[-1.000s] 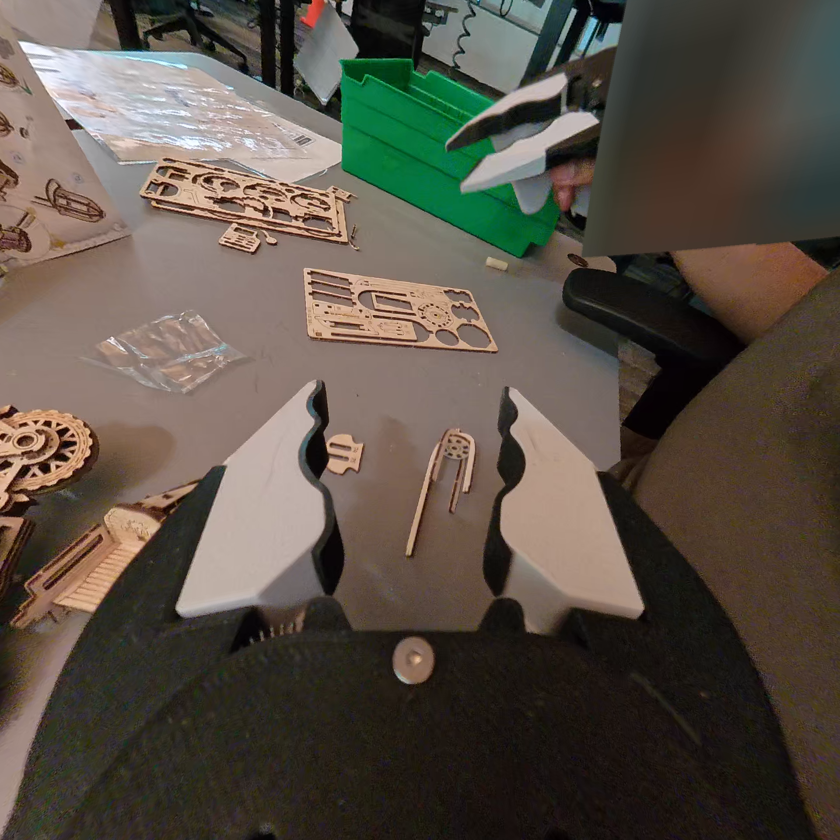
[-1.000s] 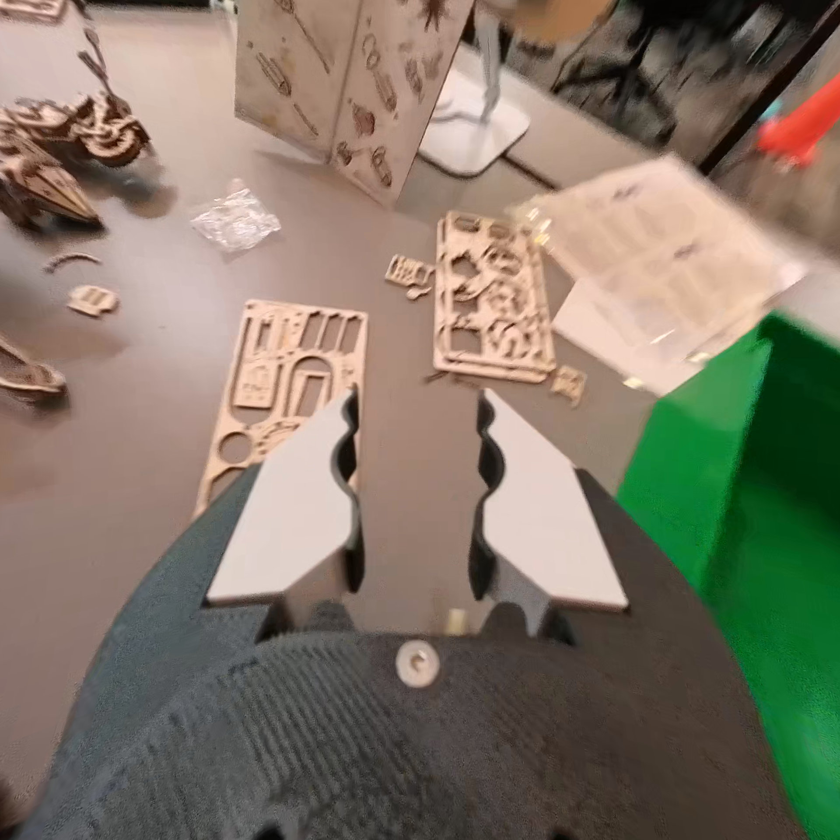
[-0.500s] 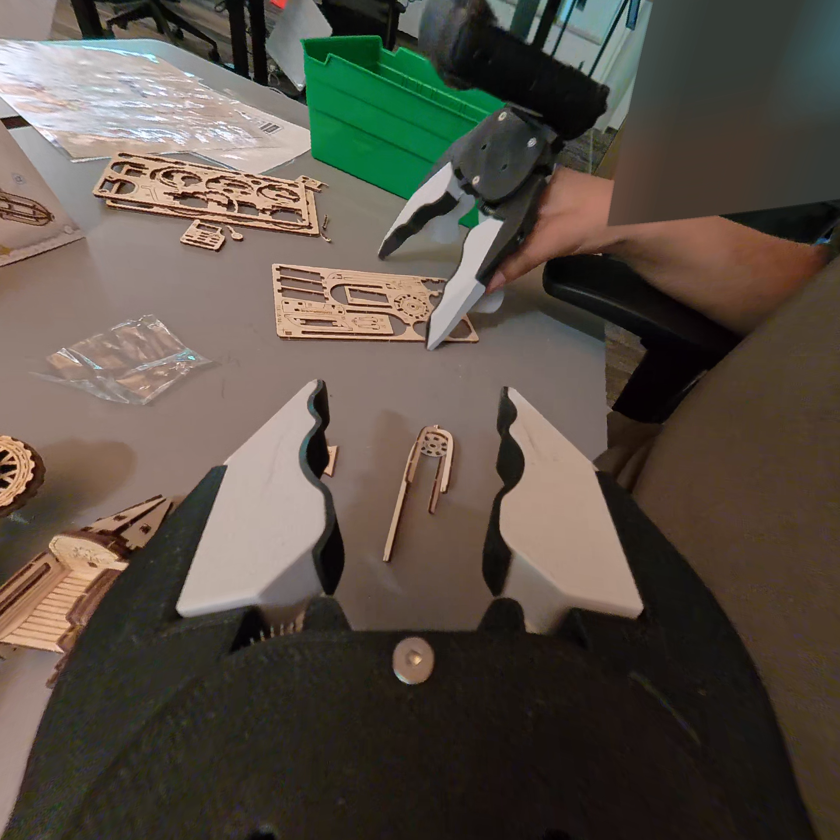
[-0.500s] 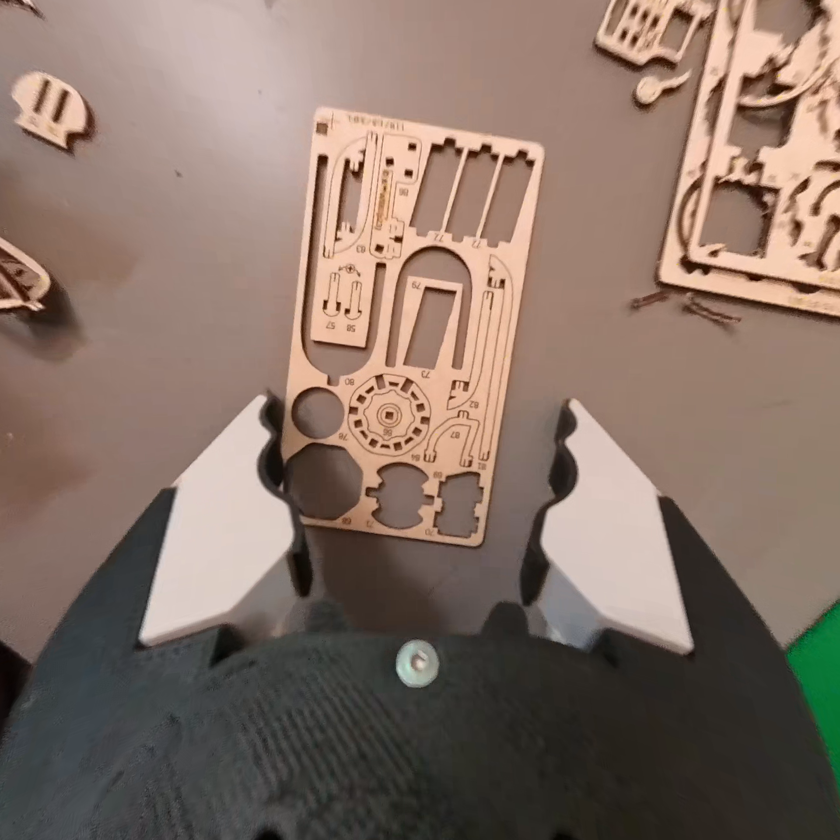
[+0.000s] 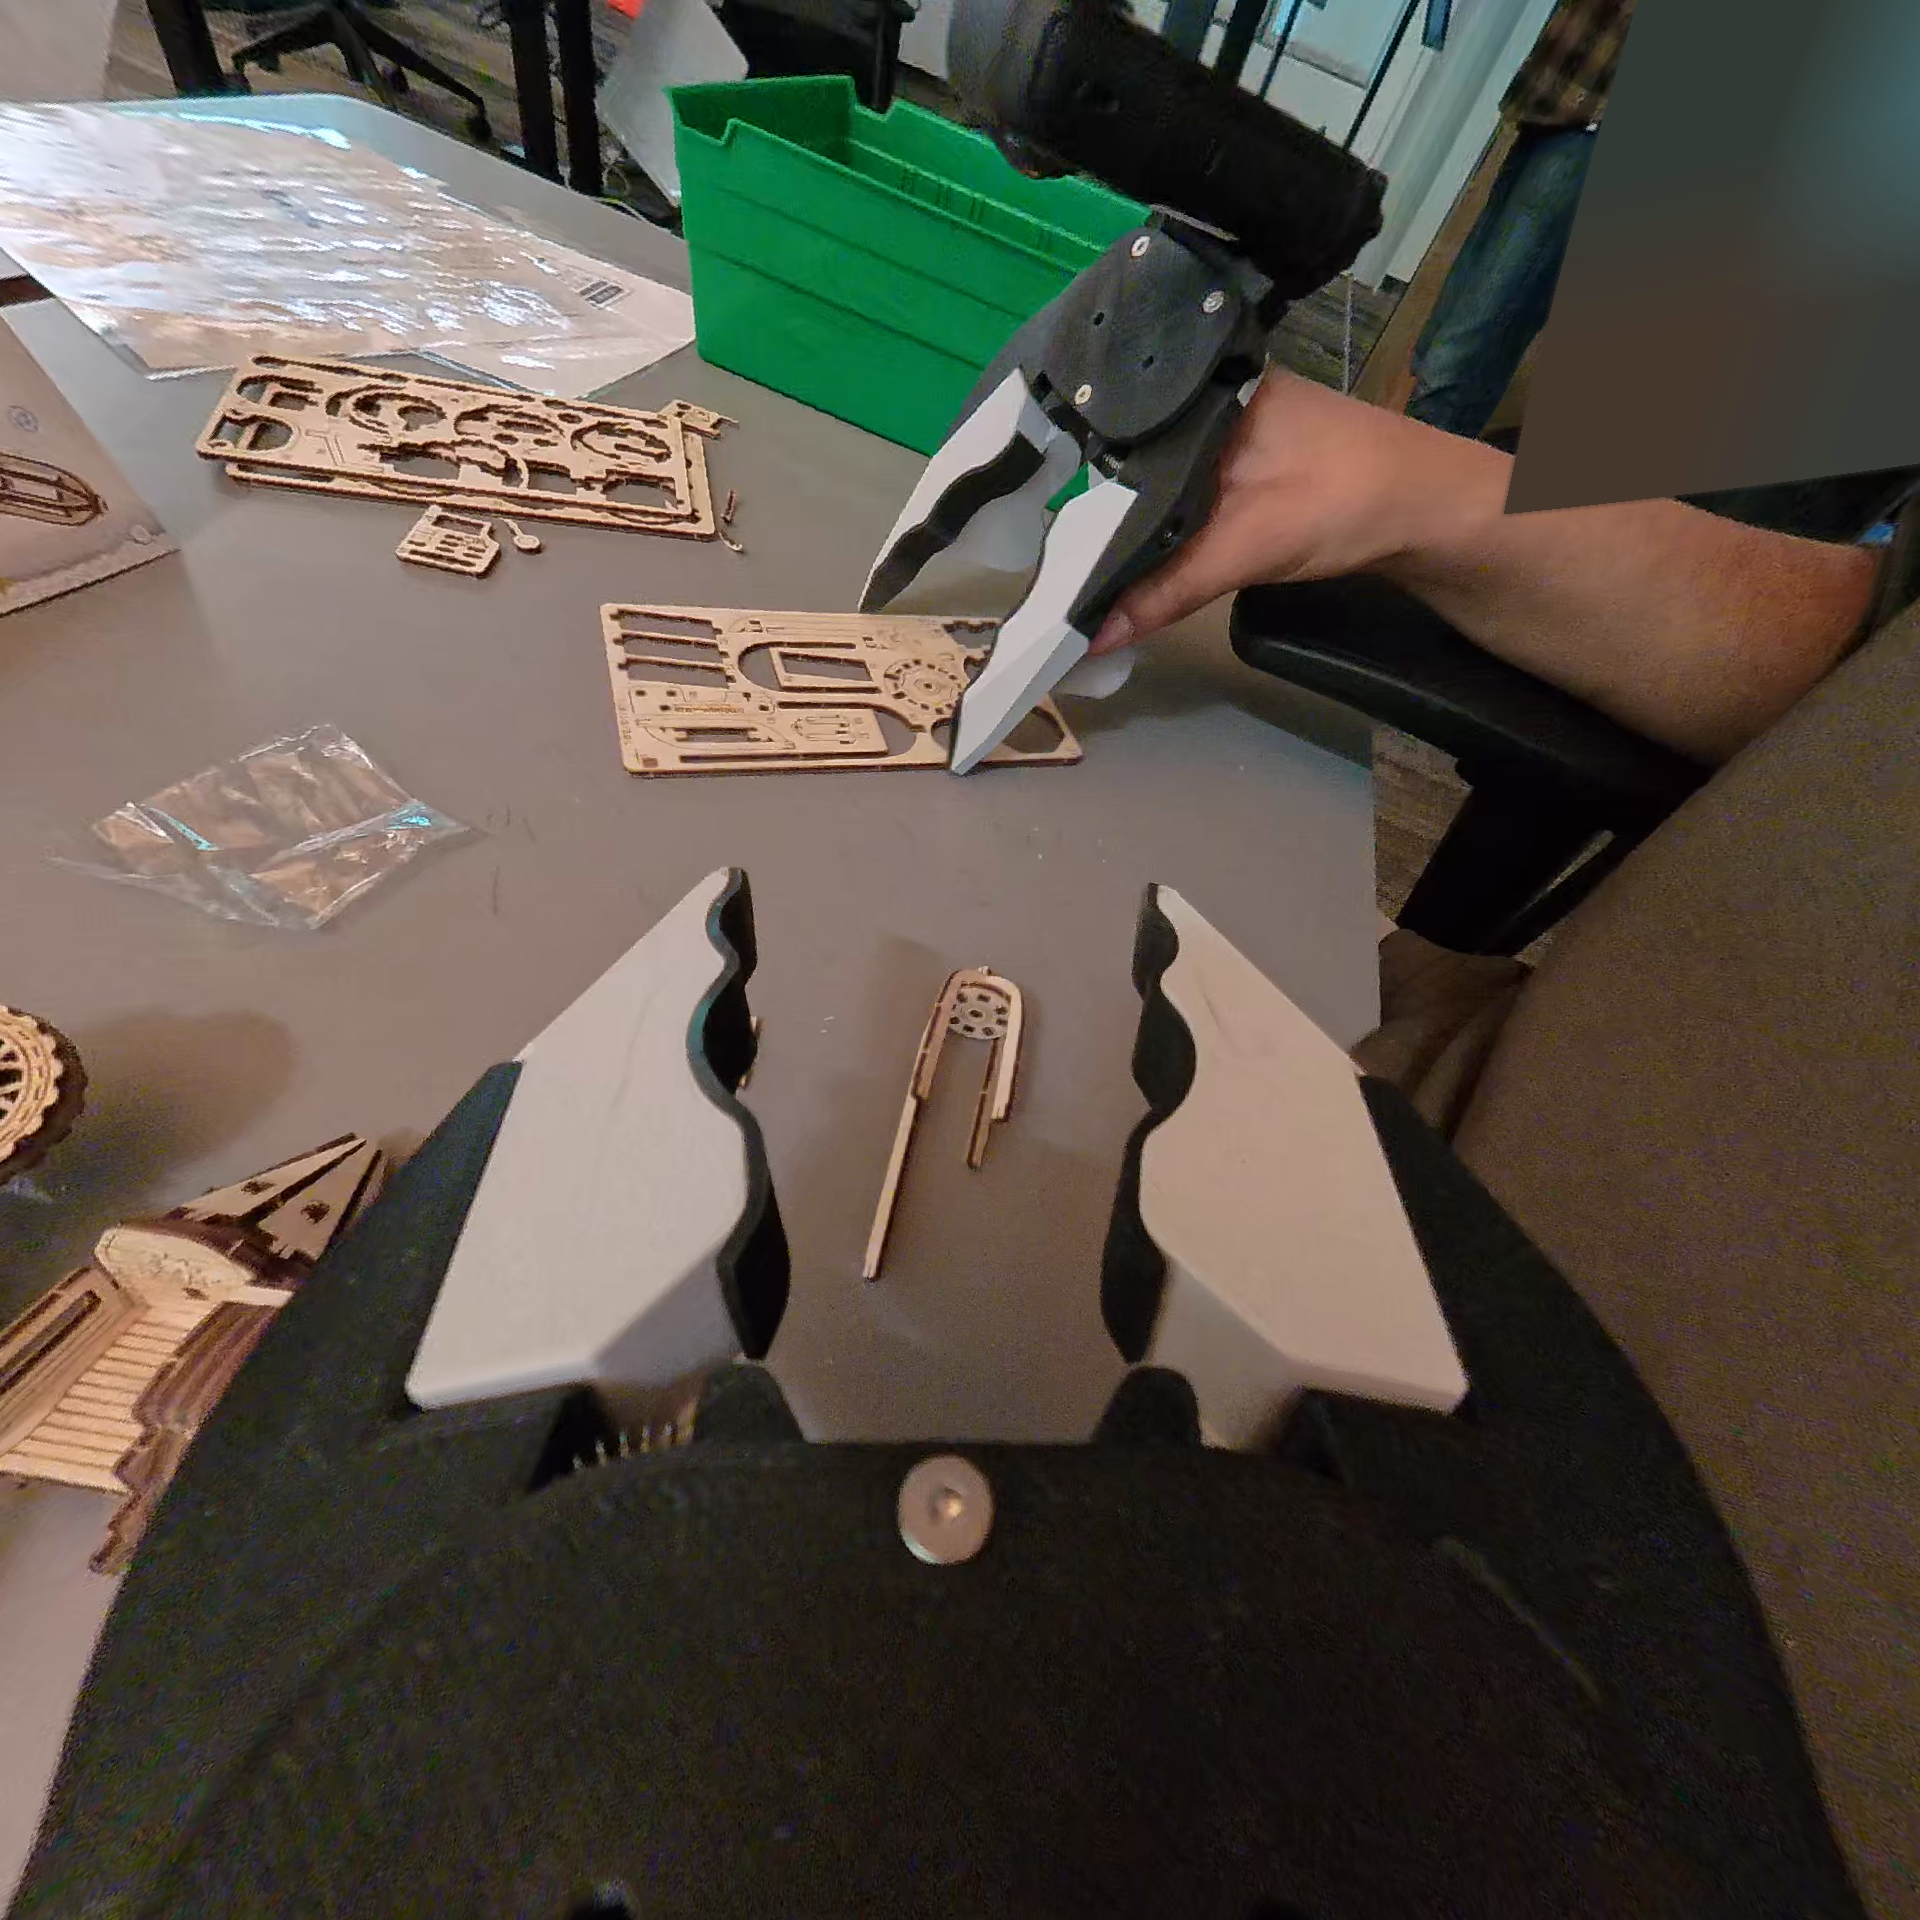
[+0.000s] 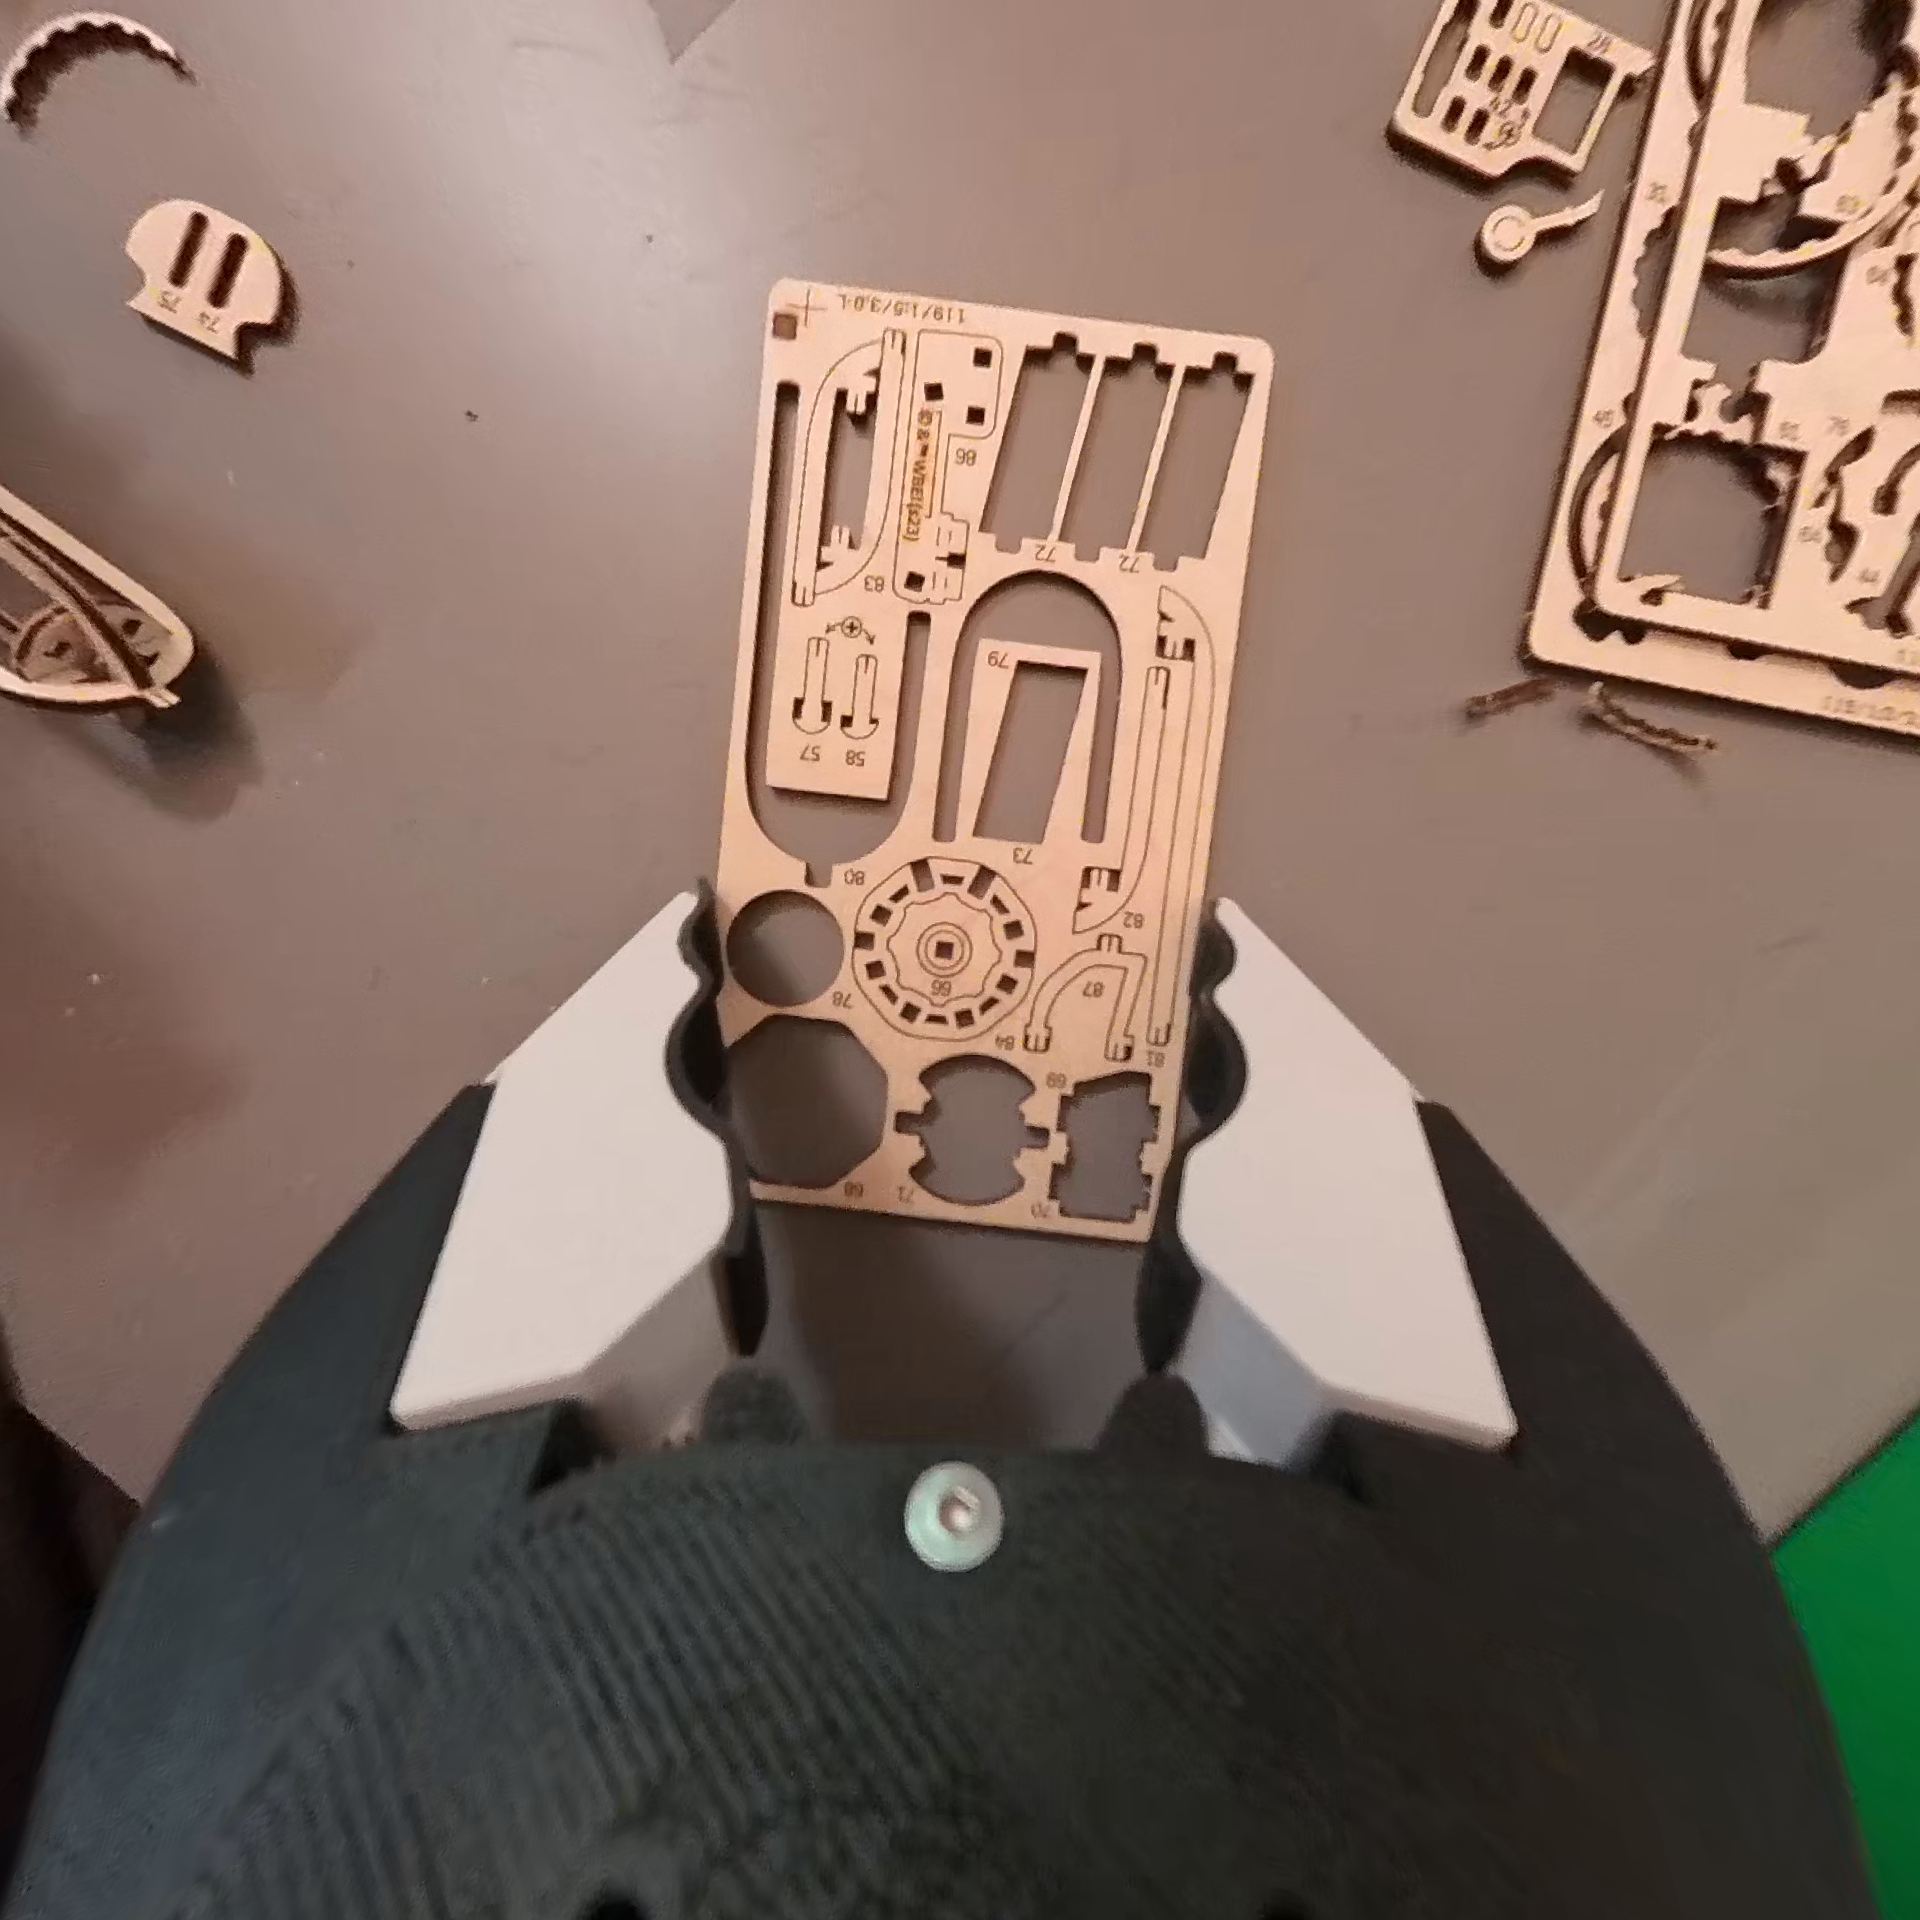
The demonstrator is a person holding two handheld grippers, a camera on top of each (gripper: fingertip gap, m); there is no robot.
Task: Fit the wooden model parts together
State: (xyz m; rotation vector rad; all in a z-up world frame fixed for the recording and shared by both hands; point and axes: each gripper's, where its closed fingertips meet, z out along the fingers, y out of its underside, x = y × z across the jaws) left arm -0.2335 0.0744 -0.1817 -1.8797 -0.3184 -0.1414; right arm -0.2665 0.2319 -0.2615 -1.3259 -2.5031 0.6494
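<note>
My left gripper [image 5: 945, 894] is open and empty, low over the grey table [image 5: 1195, 831]. A thin fork-shaped wooden part [image 5: 961, 1081] lies flat between its fingers. My right gripper [image 6: 961, 909] is open and points down over the near end of a small wooden parts sheet [image 6: 997, 623]. One finger stands on each long side of the sheet, close to its edges; I cannot tell if they touch. From the left wrist view the right gripper [image 5: 914, 686] has its near fingertip down at the flat-lying sheet [image 5: 790, 707].
A larger wooden sheet stack [image 5: 457, 457] [image 6: 1766, 416] lies beyond, with a small loose piece [image 6: 1496, 94]. A slotted piece [image 6: 203, 270], a plastic bag [image 5: 260, 821], a green bin [image 5: 862, 270] and a part-built model [image 5: 135, 1340] are around. The table edge and a chair armrest [image 5: 1455, 707] are right.
My right gripper swung down from beside the green bin onto the small sheet, opened wide, then narrowed around its end. My left gripper shifted slightly and stays open over the fork-shaped part.
</note>
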